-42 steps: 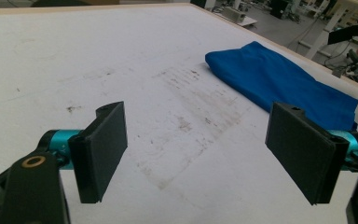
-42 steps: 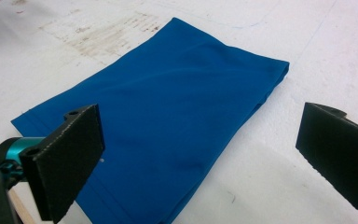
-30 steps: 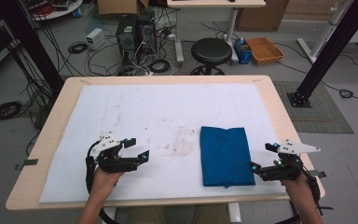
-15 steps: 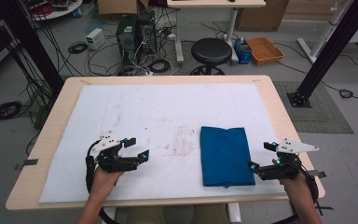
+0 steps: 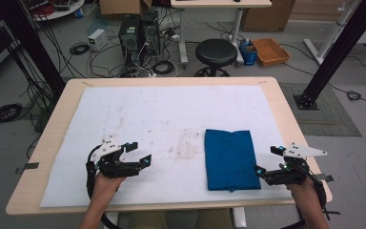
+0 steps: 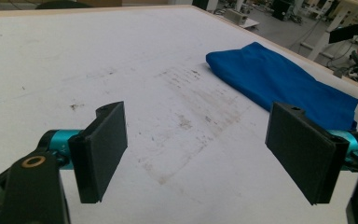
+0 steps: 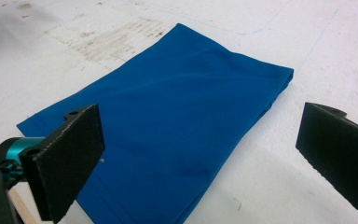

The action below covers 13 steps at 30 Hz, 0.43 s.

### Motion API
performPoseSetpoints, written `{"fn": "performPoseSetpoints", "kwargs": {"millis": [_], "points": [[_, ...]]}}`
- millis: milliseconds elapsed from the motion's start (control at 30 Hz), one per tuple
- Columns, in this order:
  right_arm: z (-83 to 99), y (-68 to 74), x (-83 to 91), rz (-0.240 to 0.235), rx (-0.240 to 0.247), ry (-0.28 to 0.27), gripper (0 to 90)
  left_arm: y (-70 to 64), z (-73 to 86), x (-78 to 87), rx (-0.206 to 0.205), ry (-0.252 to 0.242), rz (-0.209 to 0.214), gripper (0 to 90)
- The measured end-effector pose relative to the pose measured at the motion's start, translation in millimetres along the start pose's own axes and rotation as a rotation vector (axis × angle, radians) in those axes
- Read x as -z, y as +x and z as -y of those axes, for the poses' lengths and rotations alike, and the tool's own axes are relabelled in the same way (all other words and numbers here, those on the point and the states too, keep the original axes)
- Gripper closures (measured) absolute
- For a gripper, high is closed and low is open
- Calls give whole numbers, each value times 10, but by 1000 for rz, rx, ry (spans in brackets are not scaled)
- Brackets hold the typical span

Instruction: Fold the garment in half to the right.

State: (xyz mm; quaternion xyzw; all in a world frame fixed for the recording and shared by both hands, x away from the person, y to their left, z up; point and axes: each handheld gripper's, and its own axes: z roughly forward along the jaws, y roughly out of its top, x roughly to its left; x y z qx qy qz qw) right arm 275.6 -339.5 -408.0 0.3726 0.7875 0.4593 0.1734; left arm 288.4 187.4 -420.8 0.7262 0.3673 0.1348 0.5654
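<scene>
The folded cloth (image 5: 231, 159) lies flat on the tabletop (image 5: 162, 109), just to the left of the right claw (image 5: 269, 163) and well to the right of the left claw (image 5: 140, 153). A stained patch (image 5: 187, 145) sits between left claw and cloth.

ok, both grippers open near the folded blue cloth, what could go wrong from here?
1. The folded blue cloth has stacked layers; the right gripper, open beside its right edge, might pinch only the top layer and undo the fold.
2. The cloth's near edge sits close to the front of the table; a drag toward the person could pull it off.
3. The left gripper is well apart from the cloth over the stained white mat.
</scene>
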Motion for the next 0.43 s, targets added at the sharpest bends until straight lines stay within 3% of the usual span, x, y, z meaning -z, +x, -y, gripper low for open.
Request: {"fn": "performPoseSetpoints", "kwargs": {"millis": [433], "points": [[-3,25,-17,-5,8,-6,3,-19,-10,13,0,-2,-1,207]]}}
